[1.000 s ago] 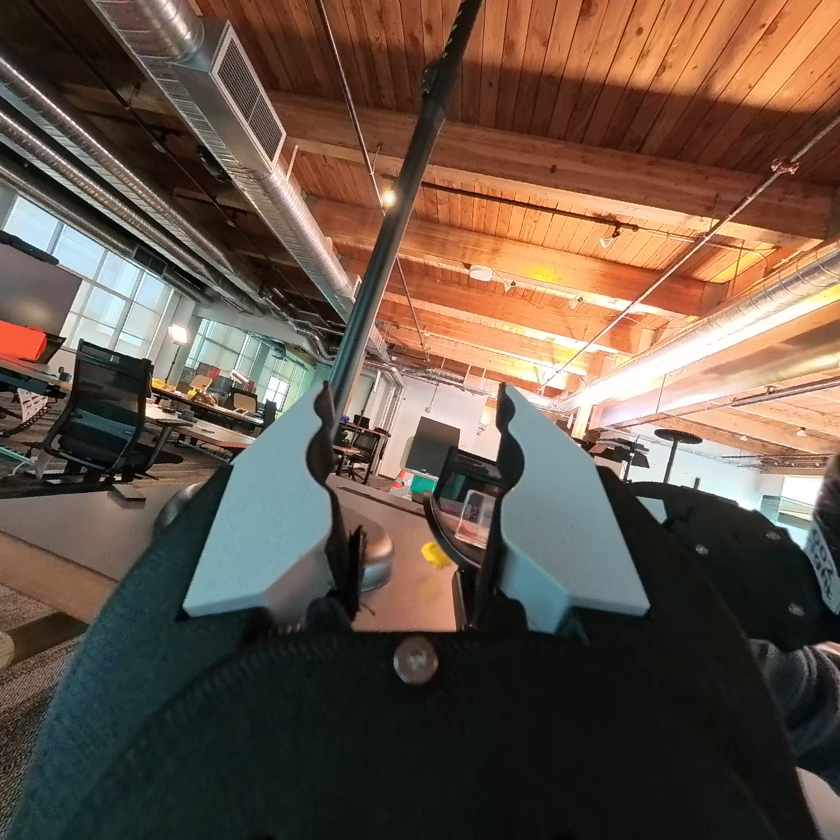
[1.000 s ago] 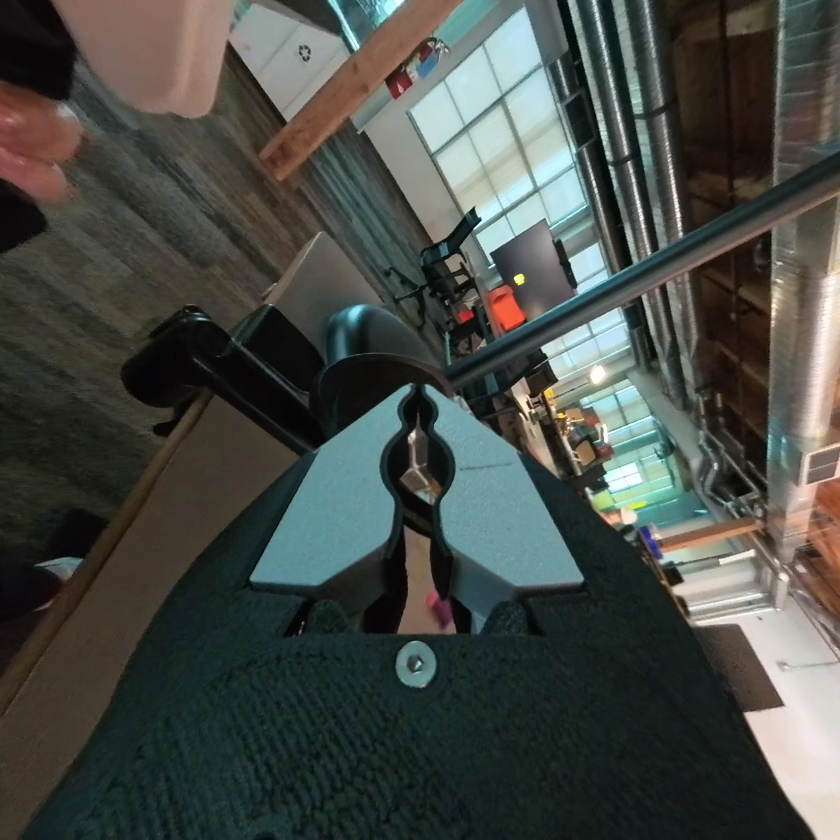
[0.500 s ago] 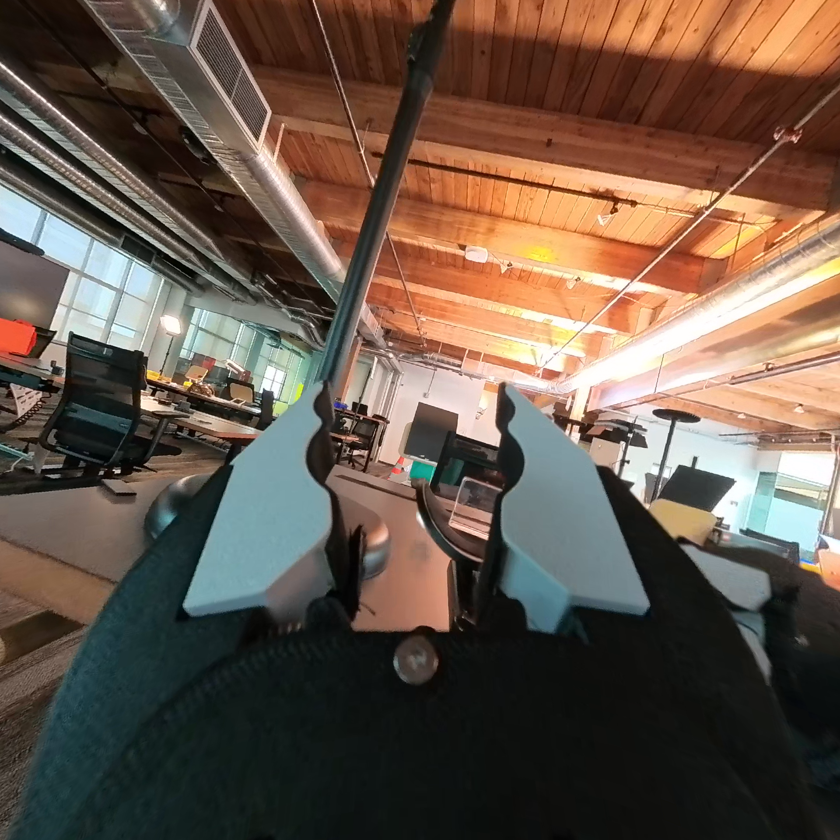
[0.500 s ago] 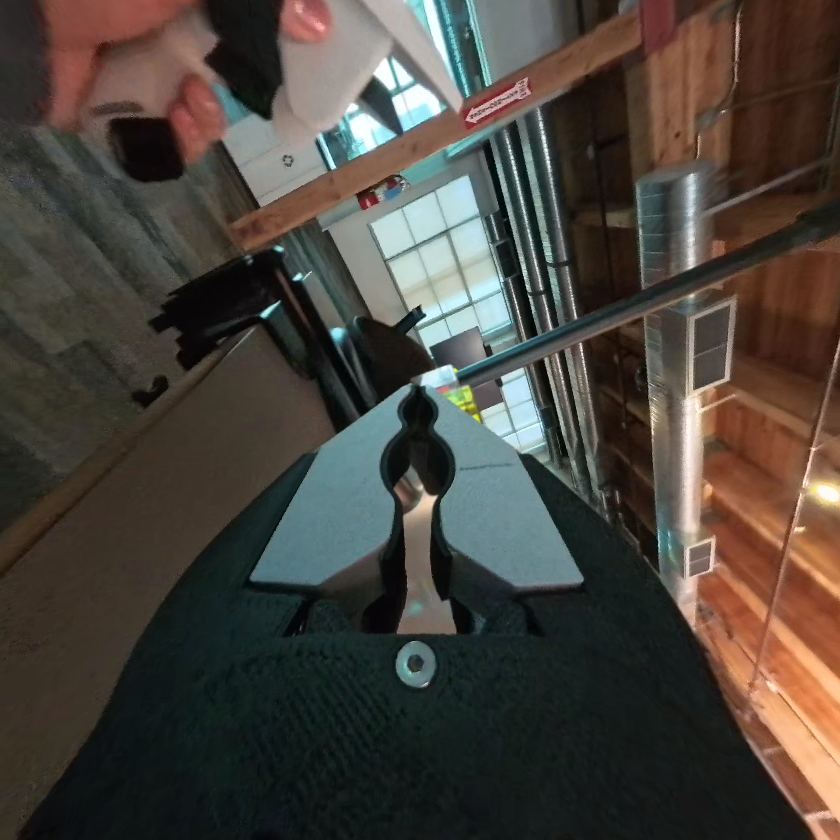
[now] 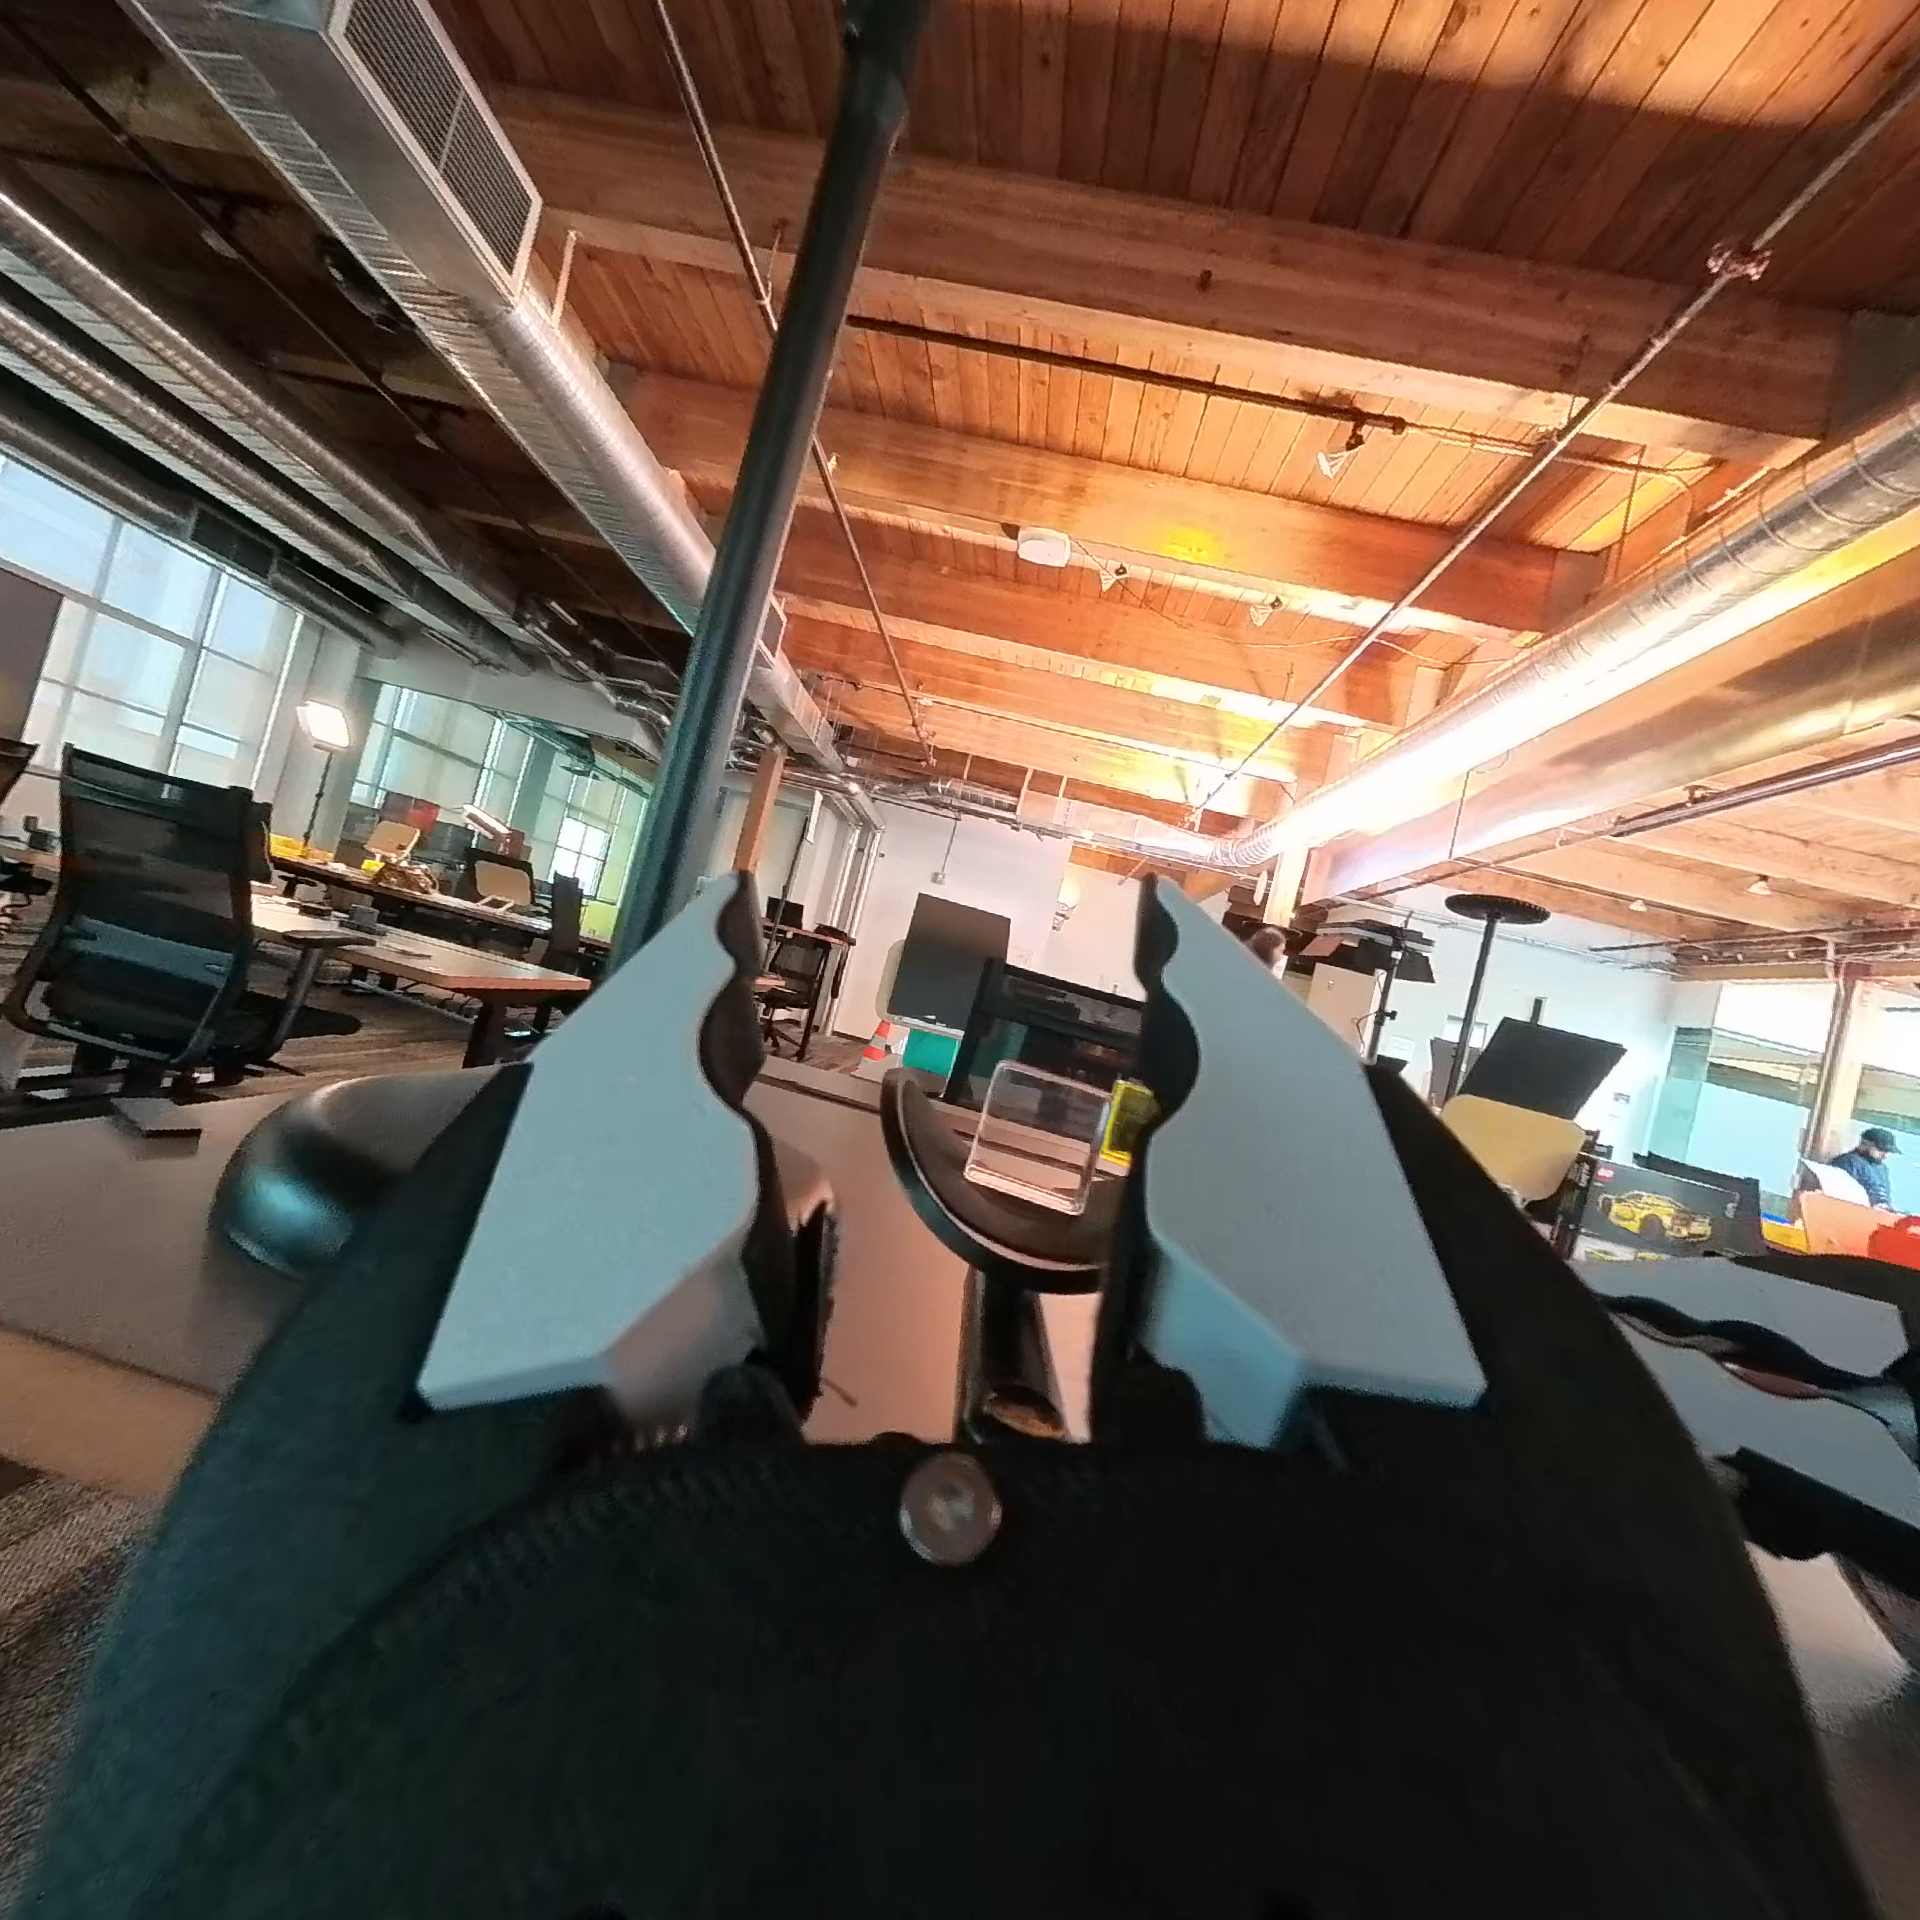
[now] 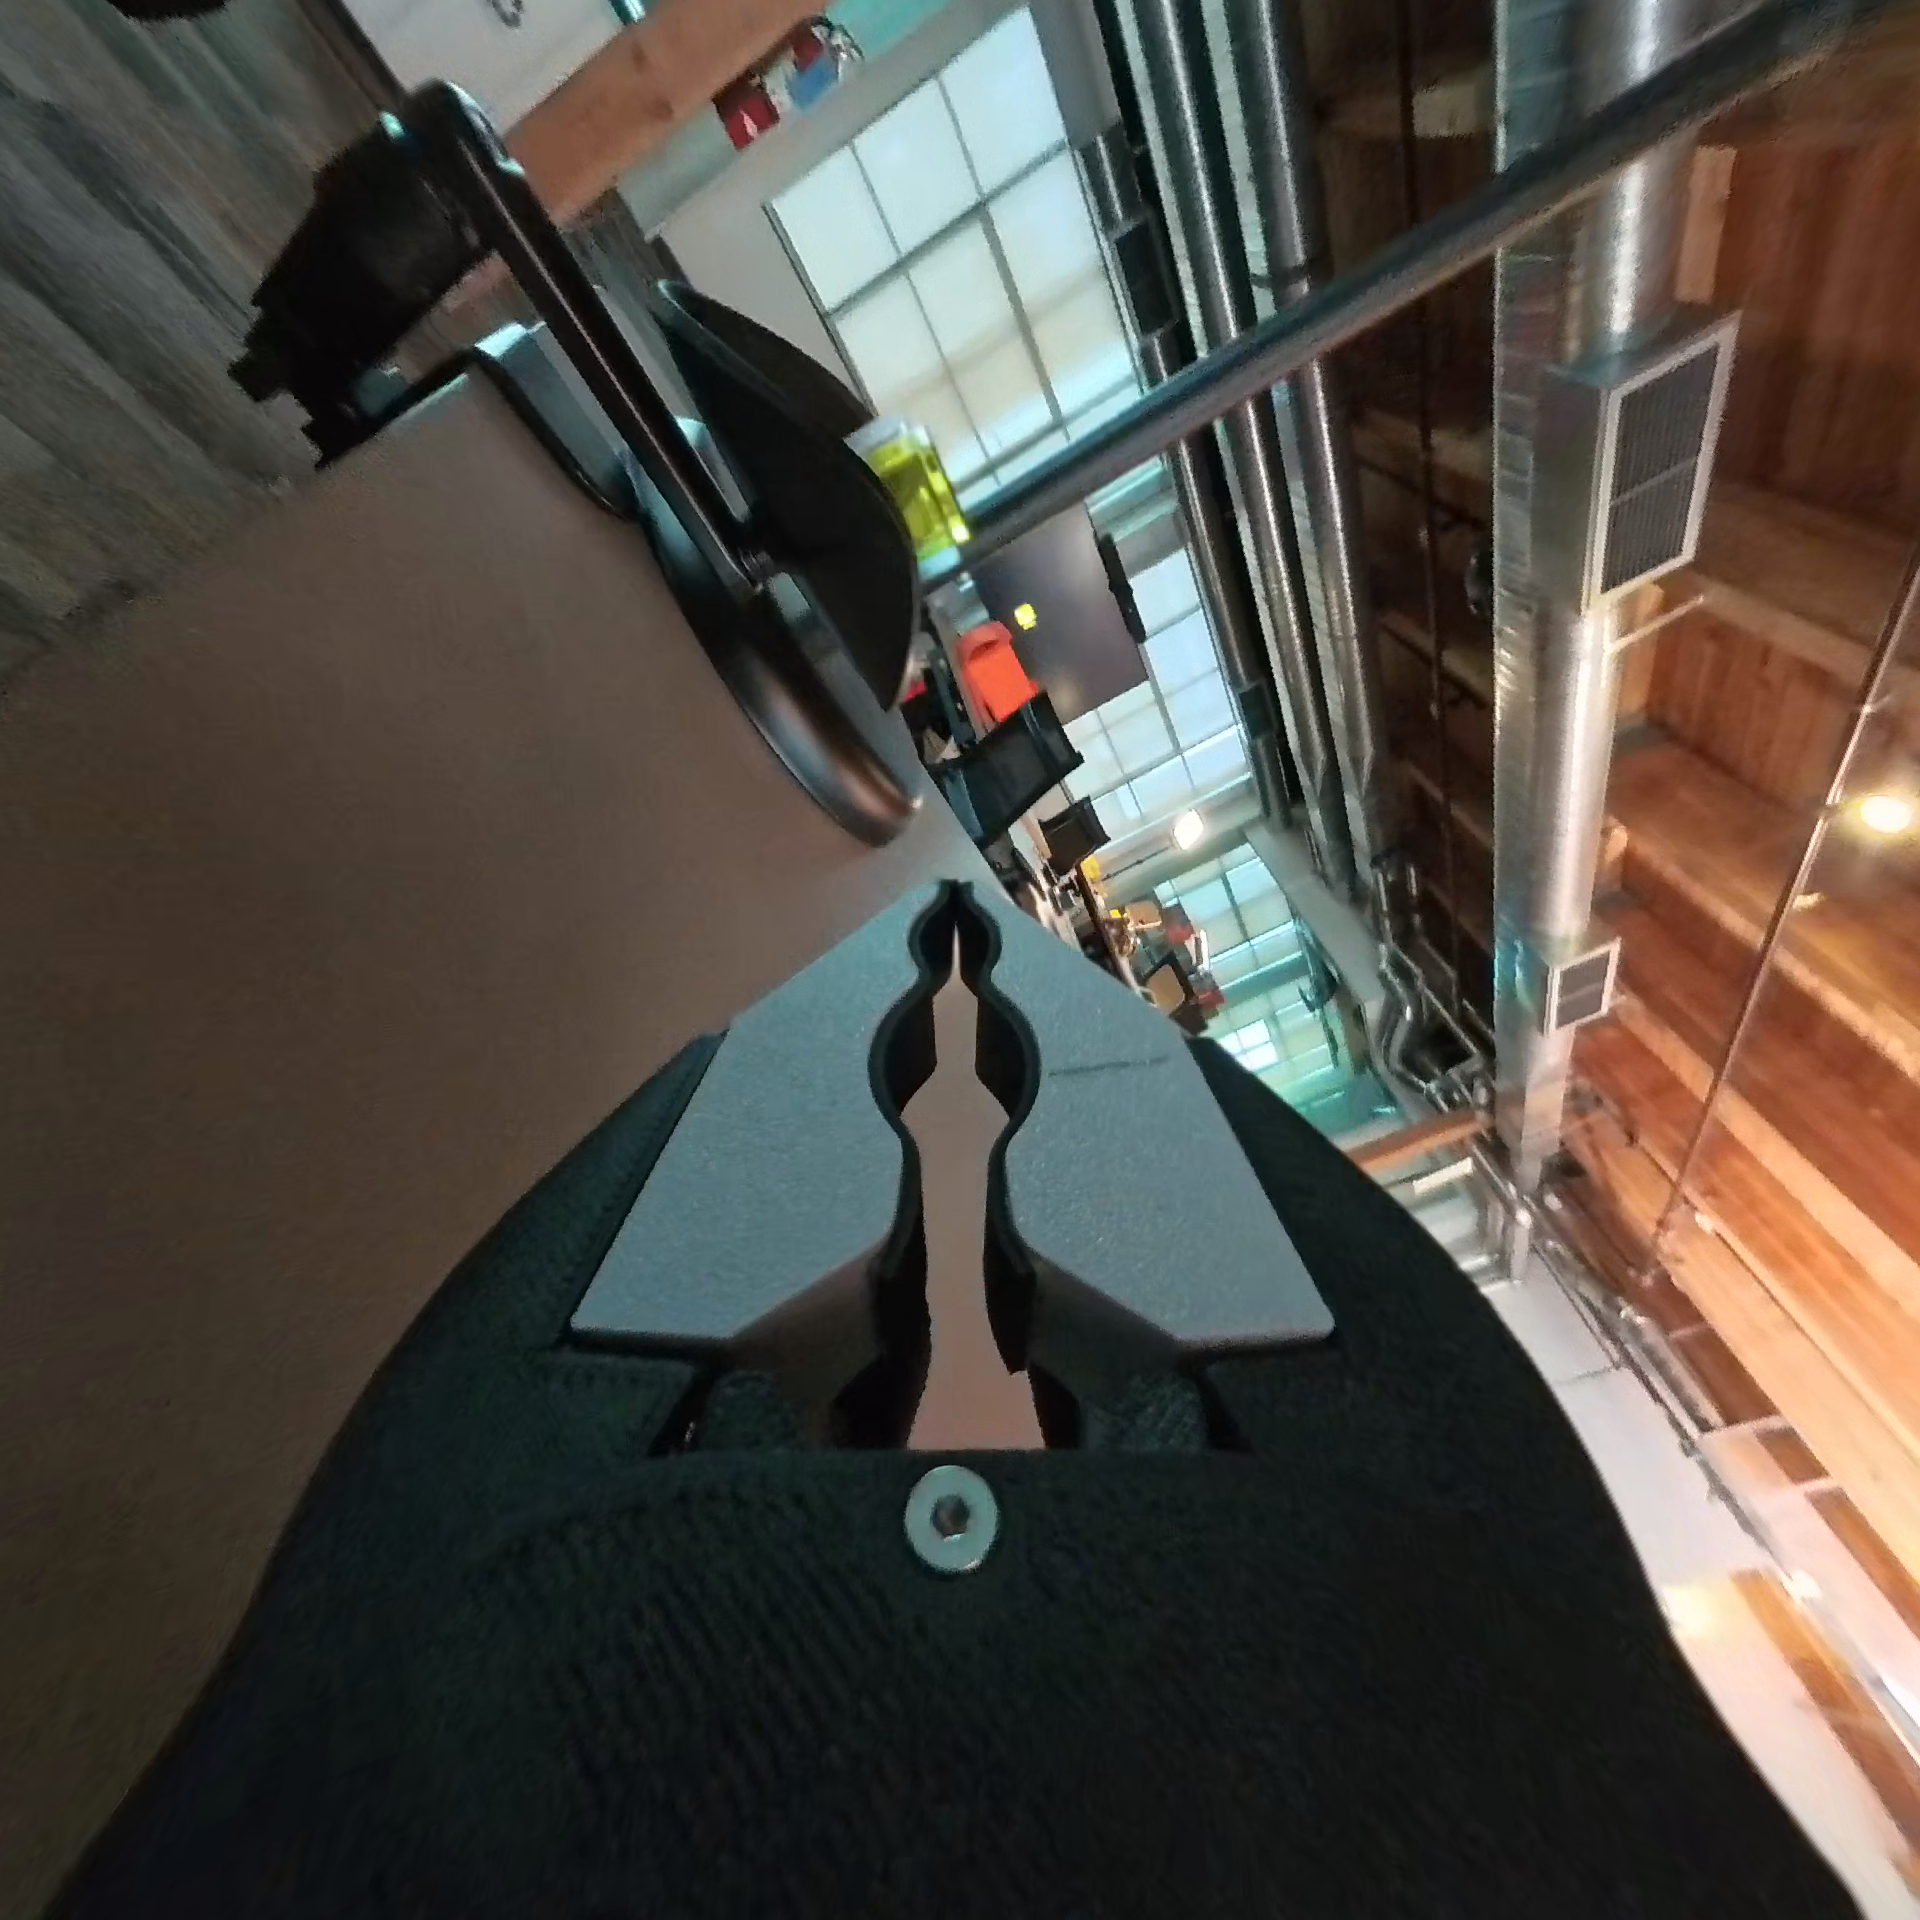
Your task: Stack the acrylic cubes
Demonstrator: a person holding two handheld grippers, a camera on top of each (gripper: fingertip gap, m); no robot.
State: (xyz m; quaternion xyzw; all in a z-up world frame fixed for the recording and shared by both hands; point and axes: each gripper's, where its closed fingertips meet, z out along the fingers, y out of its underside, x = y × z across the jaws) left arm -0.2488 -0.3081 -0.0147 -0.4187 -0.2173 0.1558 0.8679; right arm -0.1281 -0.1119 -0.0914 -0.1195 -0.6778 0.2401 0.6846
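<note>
**Fig. Two hand-held grippers low over a grey table, wrist views.**

(a) Left gripper (image 5: 940, 894): jaws spread wide, with nothing between the pads and nothing touching them. It sits low over the table (image 5: 914, 1309). Nearest ahead, toward the far edge, is a black curved dish (image 5: 940, 1195) carrying a clear block (image 5: 1034, 1132) and, just beside it, a yellow block (image 5: 1132, 1117). To the left a dark pole (image 5: 769, 520) rises steeply from a domed base (image 5: 301, 1174) near the table's left edge.

(b) Right gripper (image 6: 956, 894): fingertips pressed together and pinching nothing — bare table (image 6: 312, 935) shows through the gap behind the tips. This view is rolled sideways. Ahead lie the dish (image 6: 790, 582), apart from the tips, and the yellow block (image 6: 920, 488) at its rim.

Count — grippers, two; pole, one; dish, one; clear block, one; yellow block, one. Whether more blocks lie in the dish cannot be told.
</note>
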